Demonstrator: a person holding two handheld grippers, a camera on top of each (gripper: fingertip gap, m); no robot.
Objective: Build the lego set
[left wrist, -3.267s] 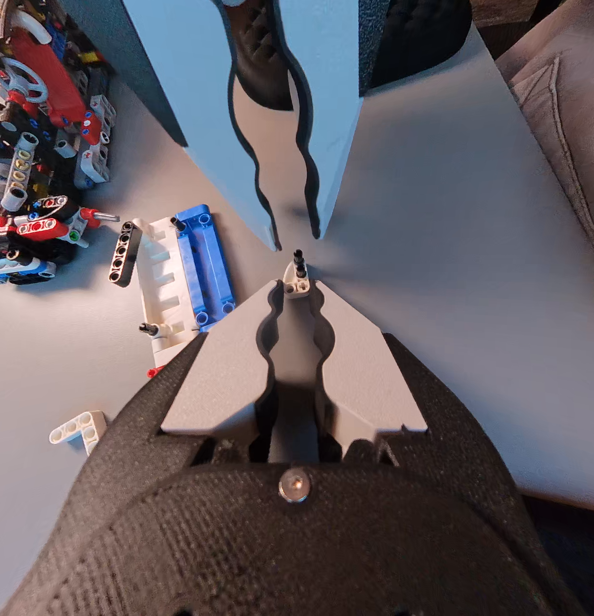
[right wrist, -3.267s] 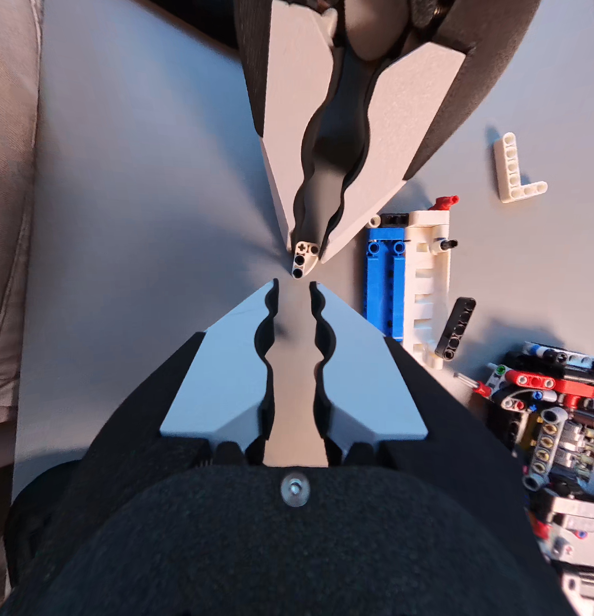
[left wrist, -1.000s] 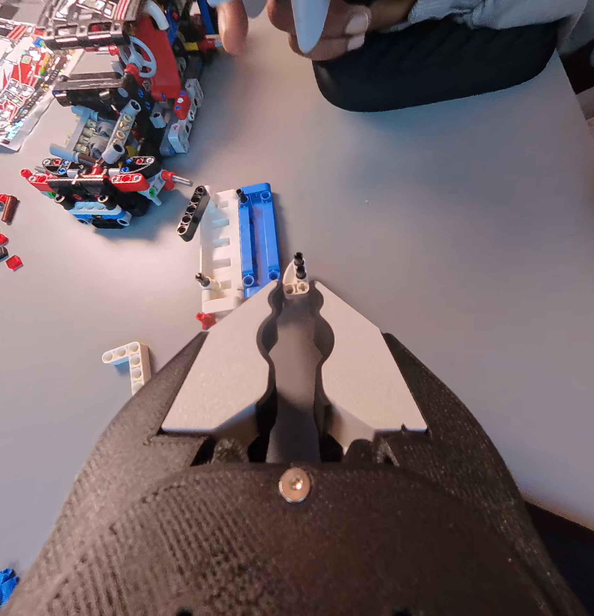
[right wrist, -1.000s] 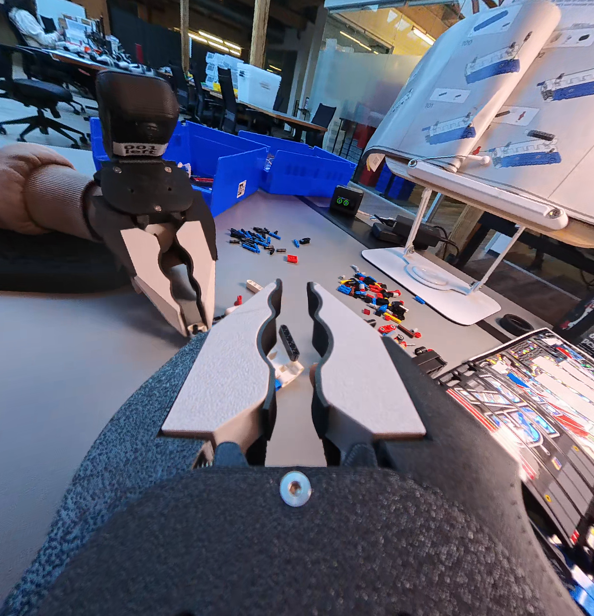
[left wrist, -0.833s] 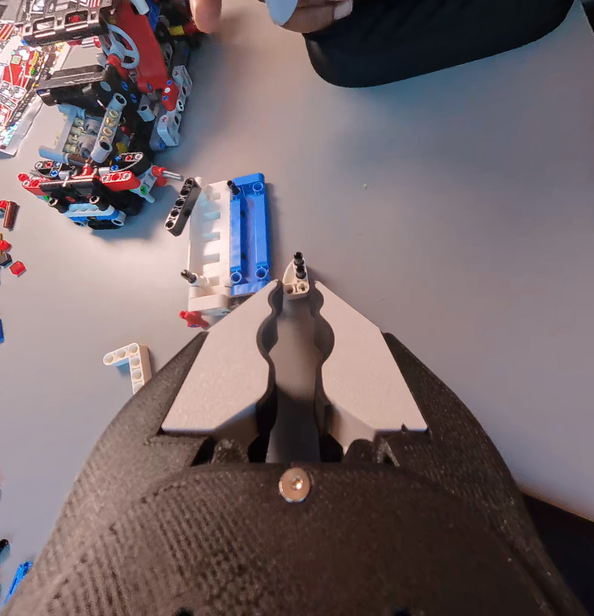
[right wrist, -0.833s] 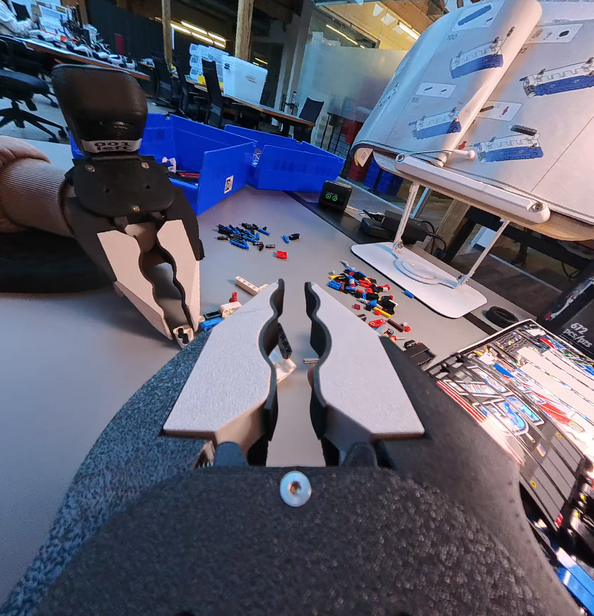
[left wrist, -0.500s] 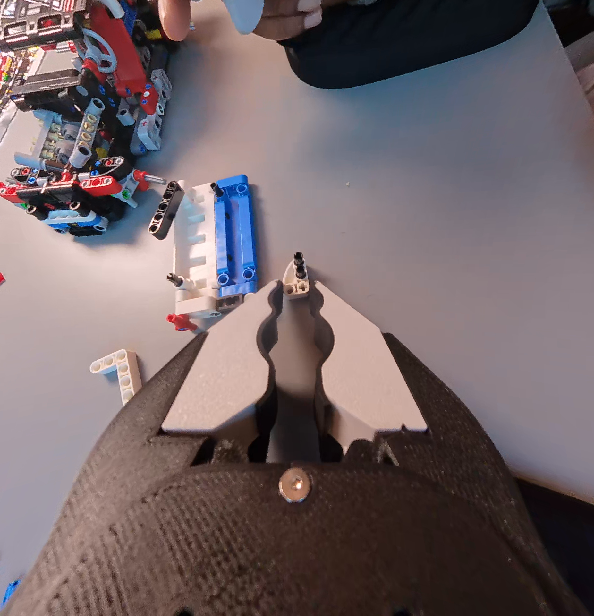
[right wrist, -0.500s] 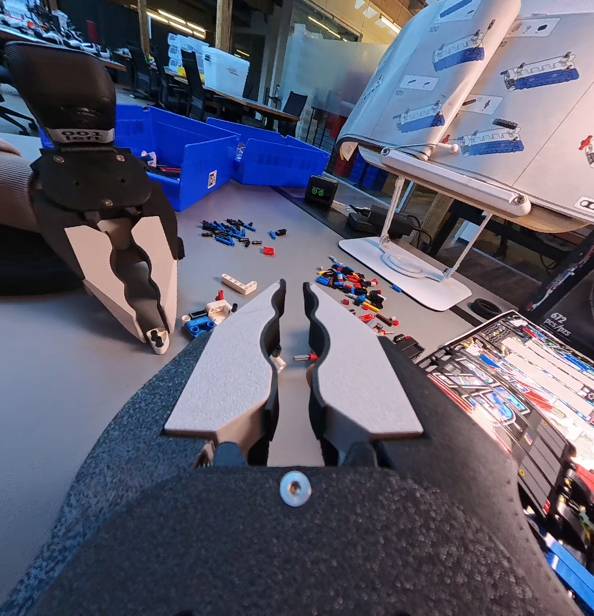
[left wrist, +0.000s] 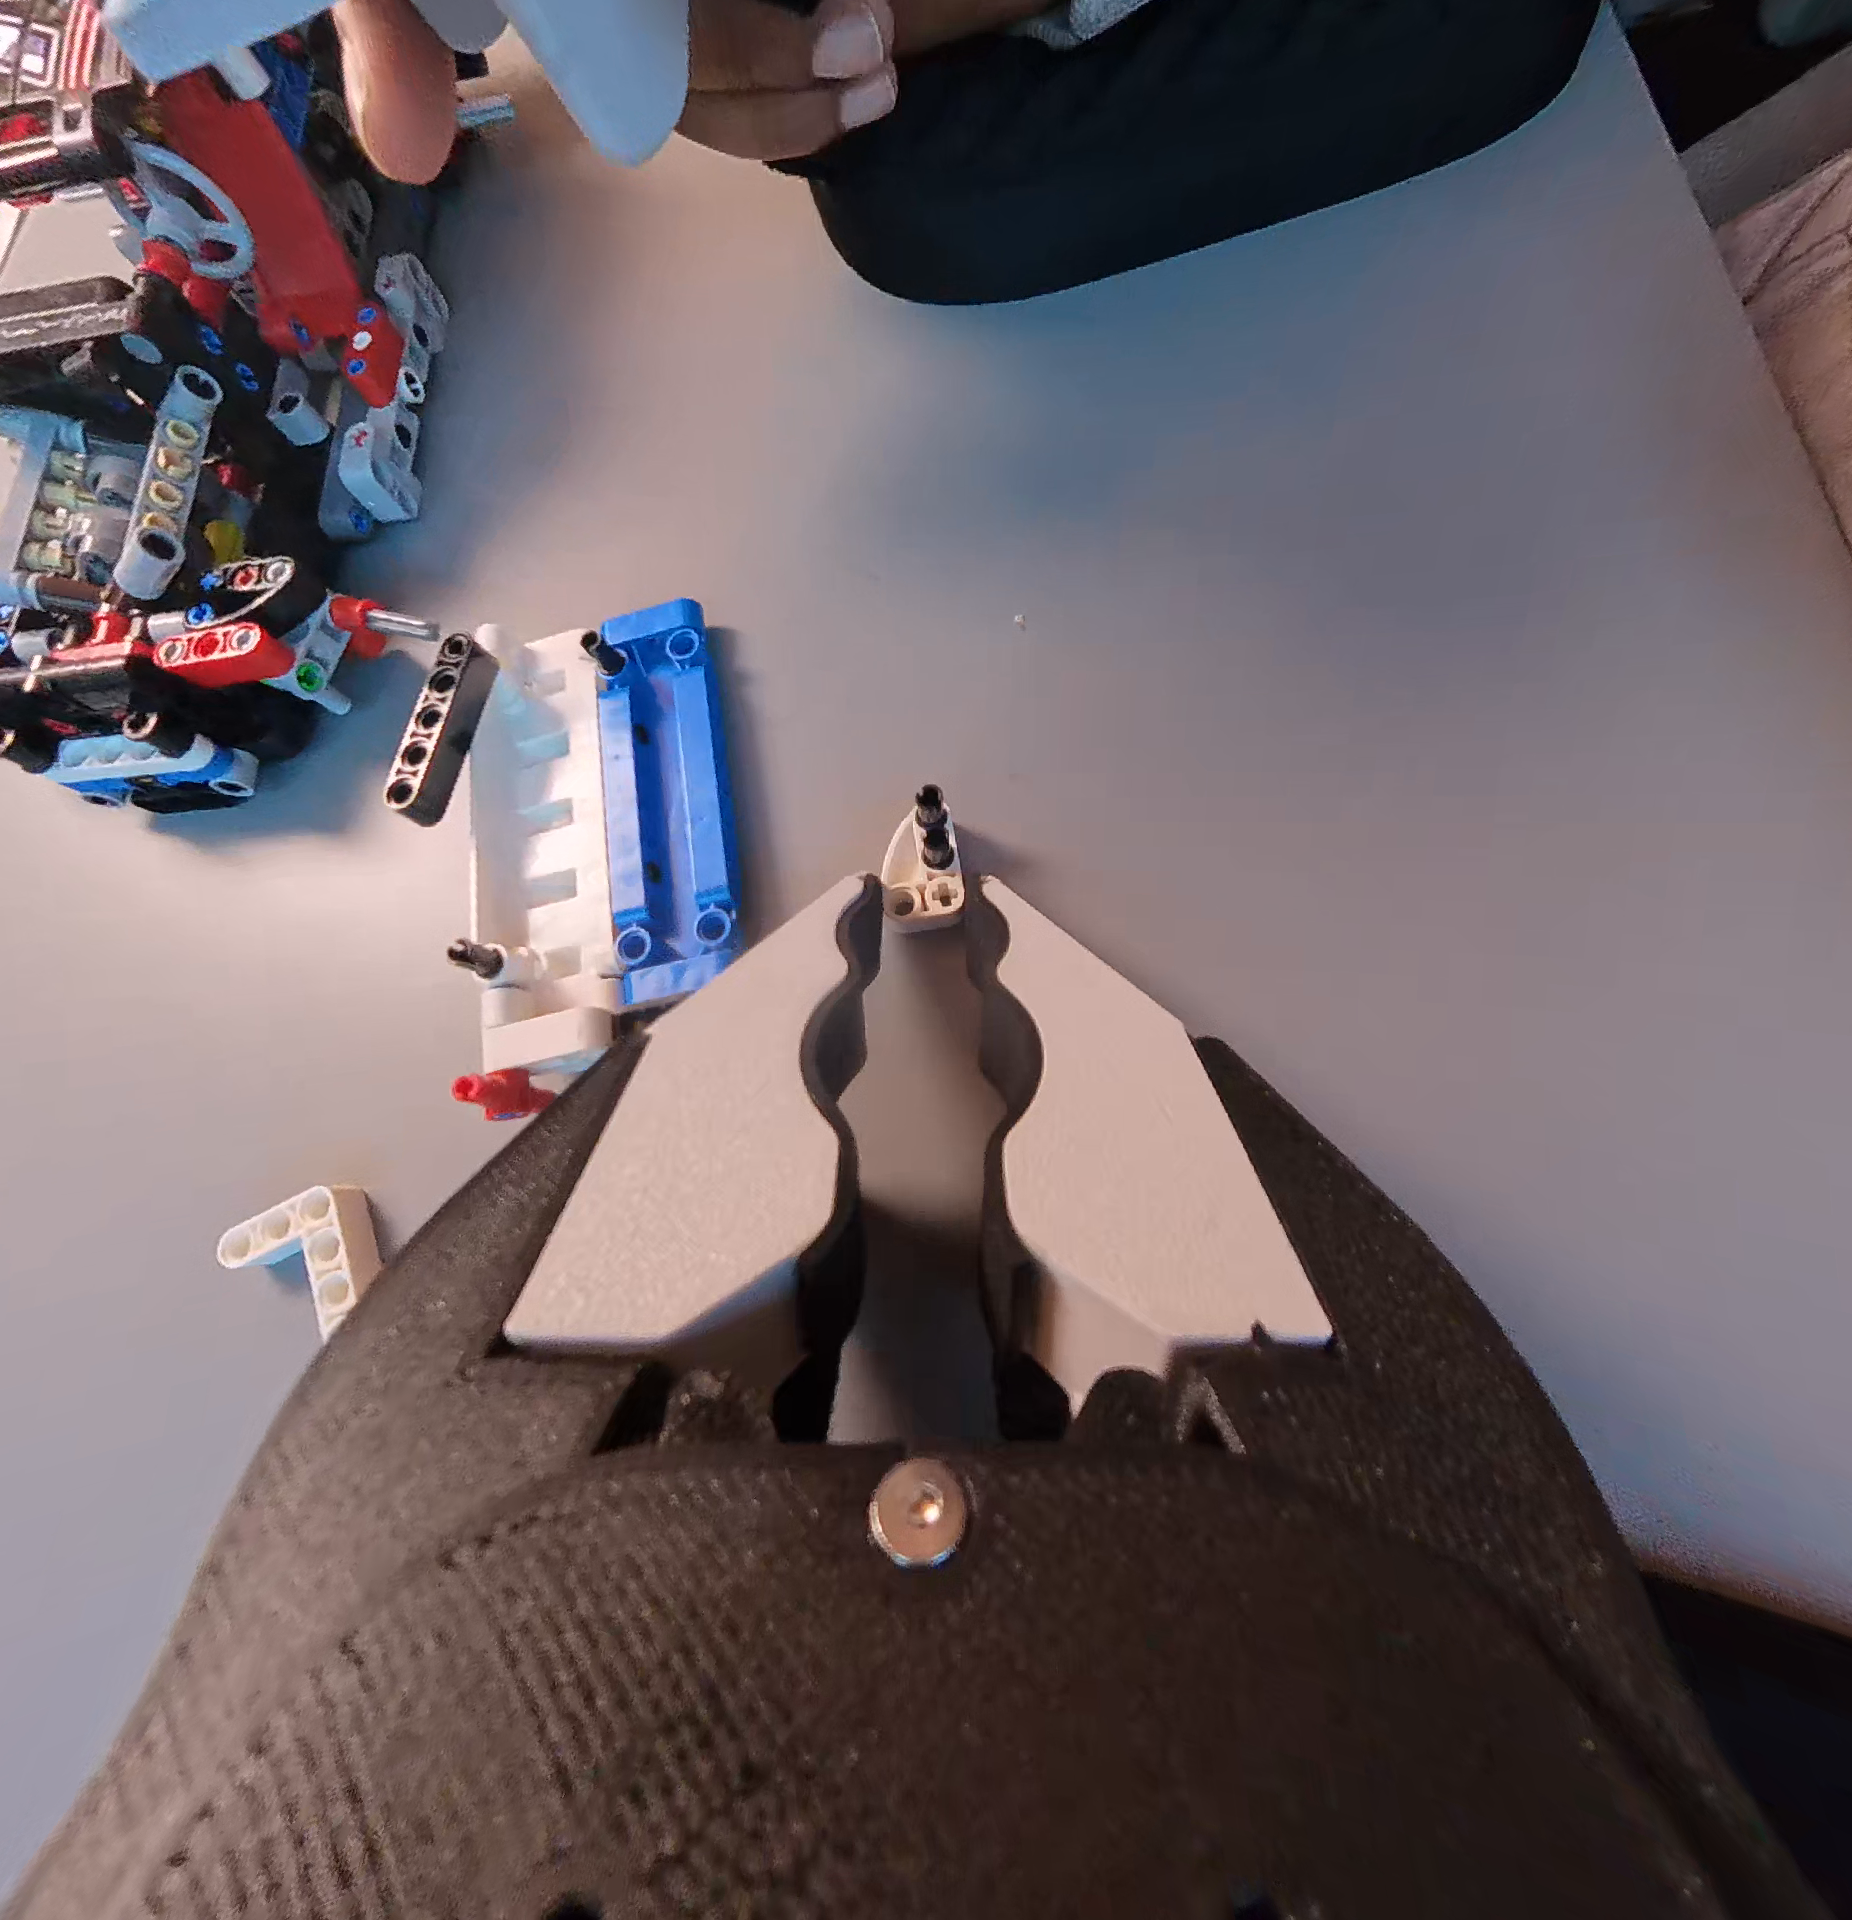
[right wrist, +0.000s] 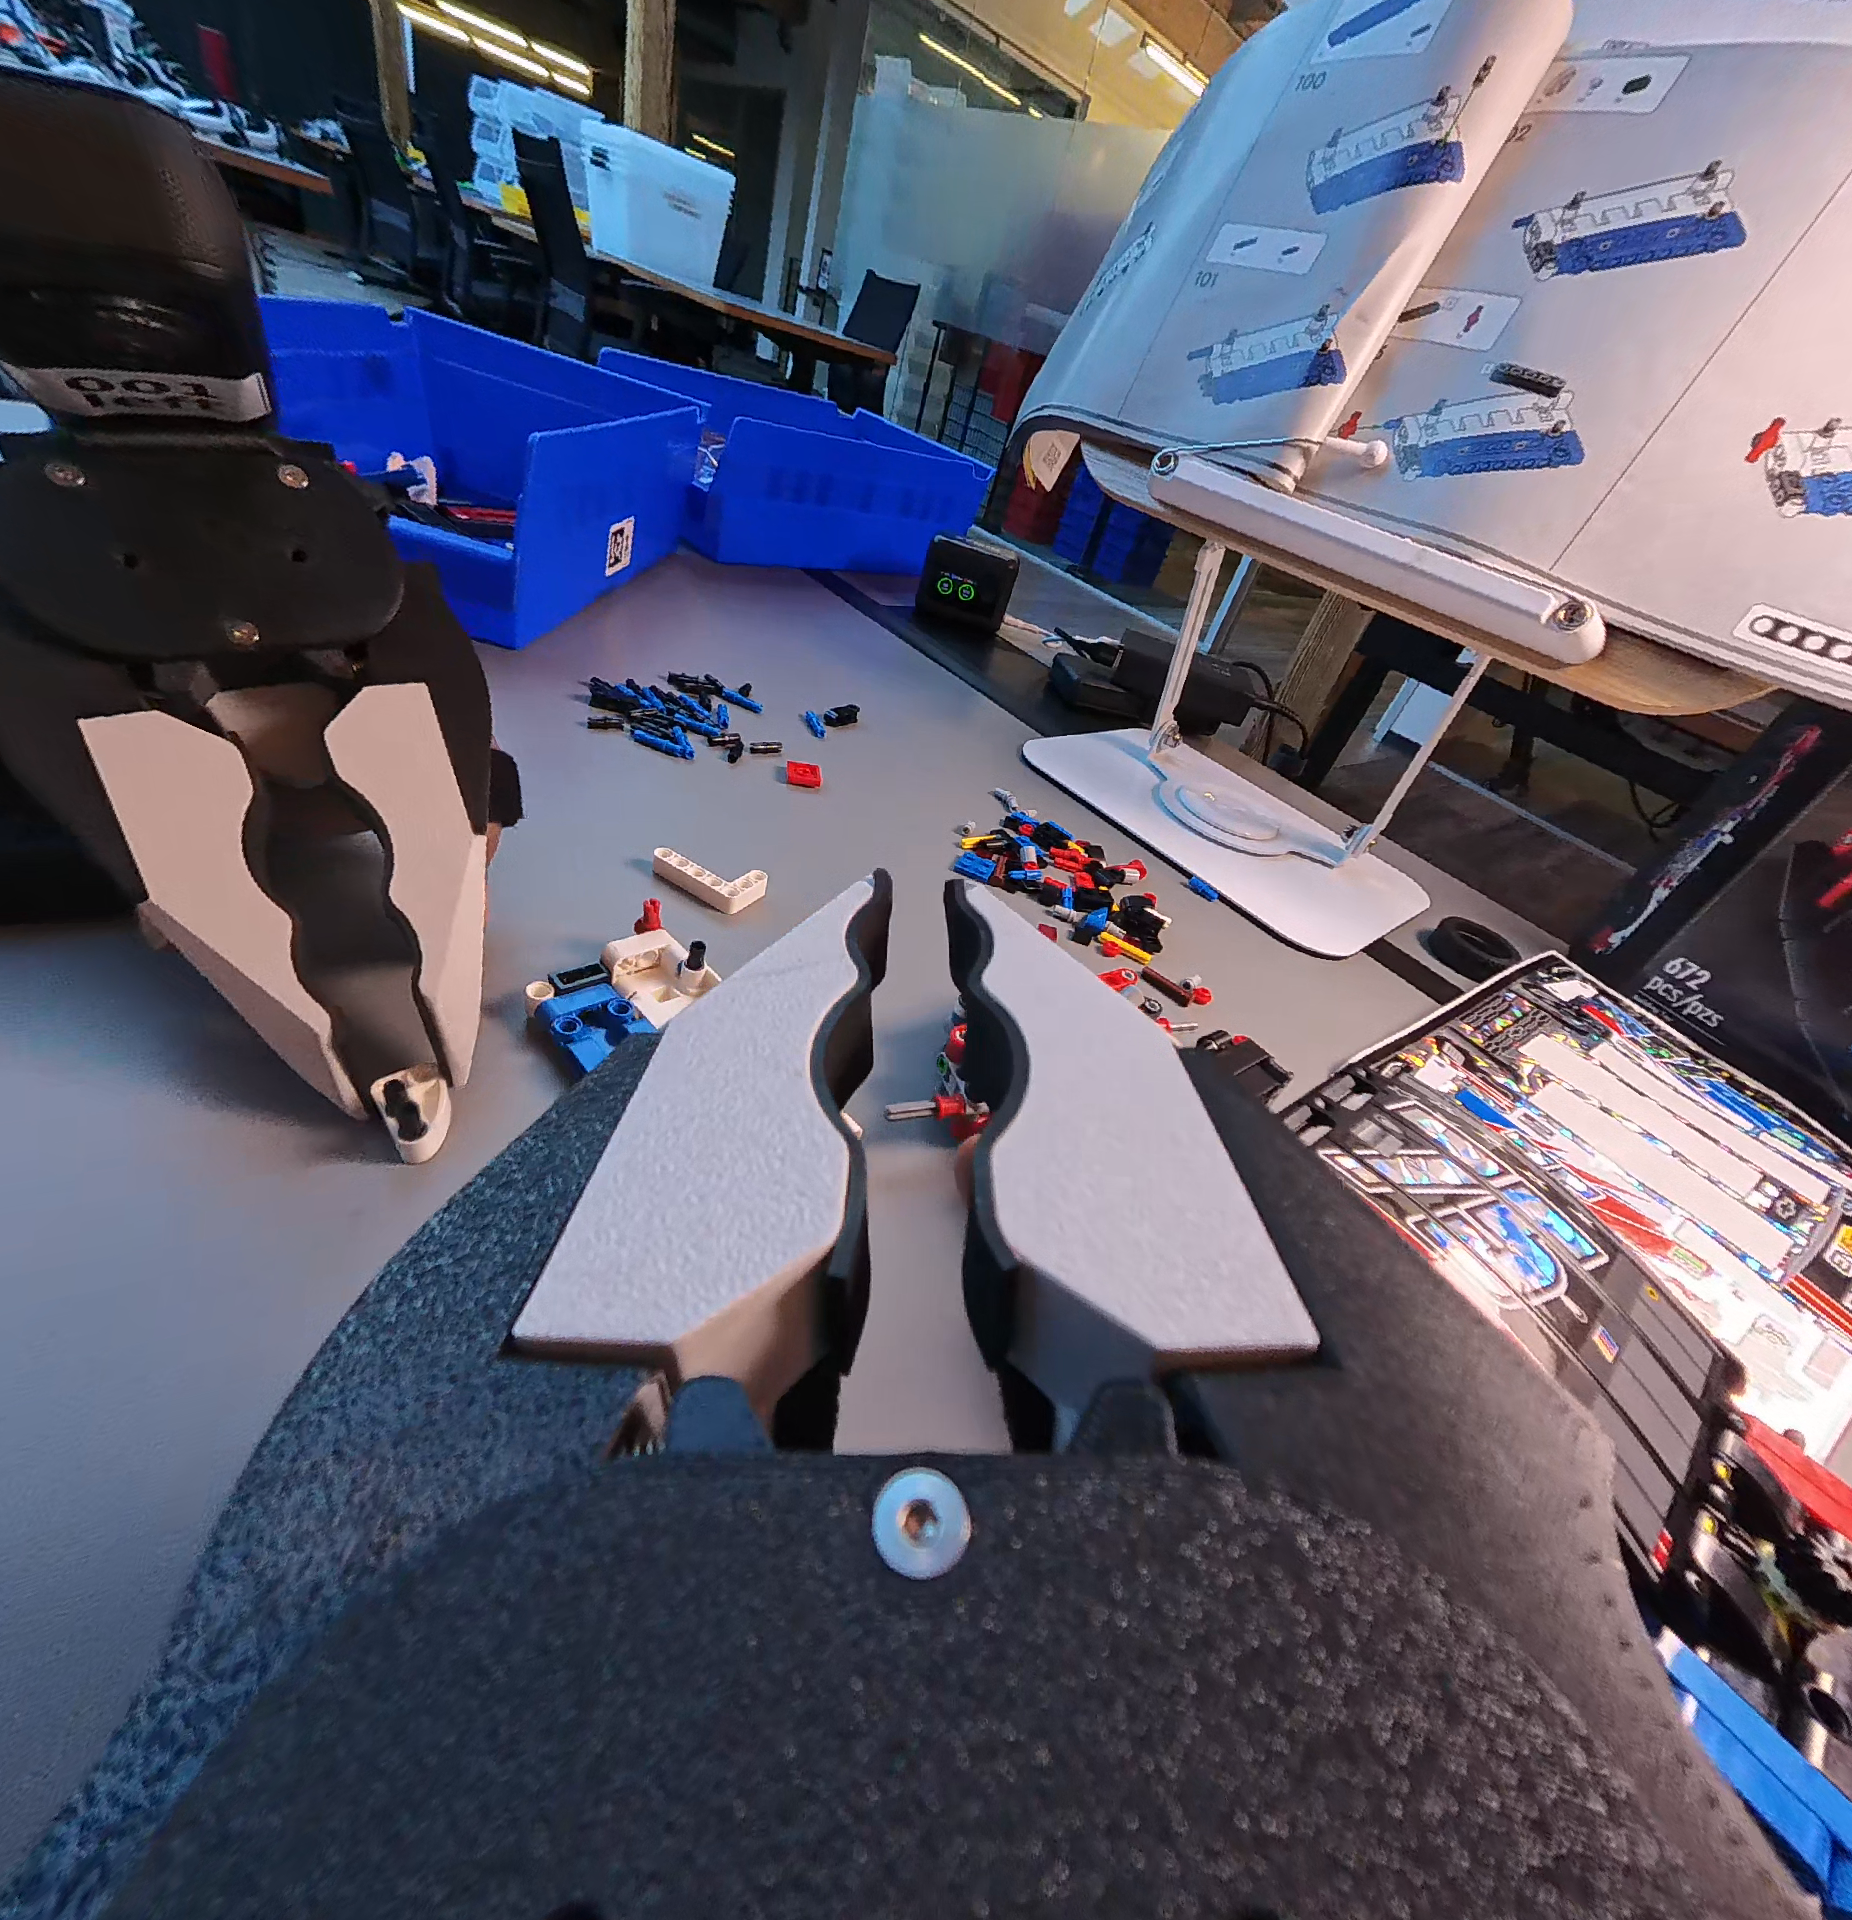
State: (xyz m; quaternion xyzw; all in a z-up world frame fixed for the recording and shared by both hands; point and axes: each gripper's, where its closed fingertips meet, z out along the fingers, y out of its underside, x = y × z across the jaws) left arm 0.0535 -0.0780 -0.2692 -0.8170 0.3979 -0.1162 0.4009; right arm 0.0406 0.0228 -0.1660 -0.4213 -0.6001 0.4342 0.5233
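**Holding a small white piece above the counter**

Left wrist view: left gripper (left wrist: 923,896) jaws are pinching a white connector piece (left wrist: 923,871) with black pins, just beside the blue-and-white assembly (left wrist: 610,831) lying on the grey counter (left wrist: 1265,623).

Right wrist view: right gripper (right wrist: 917,914) jaws are standing slightly parted, gripping nothing, hovering over loose pieces (right wrist: 1067,883).

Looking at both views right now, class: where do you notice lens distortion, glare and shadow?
Left wrist view: wide-angle bending curves the table edge; the white piece in the left tongs casts a soft shadow to its right. Right wrist view: the manual stand bows, and the sticker sheet shows bright glare.
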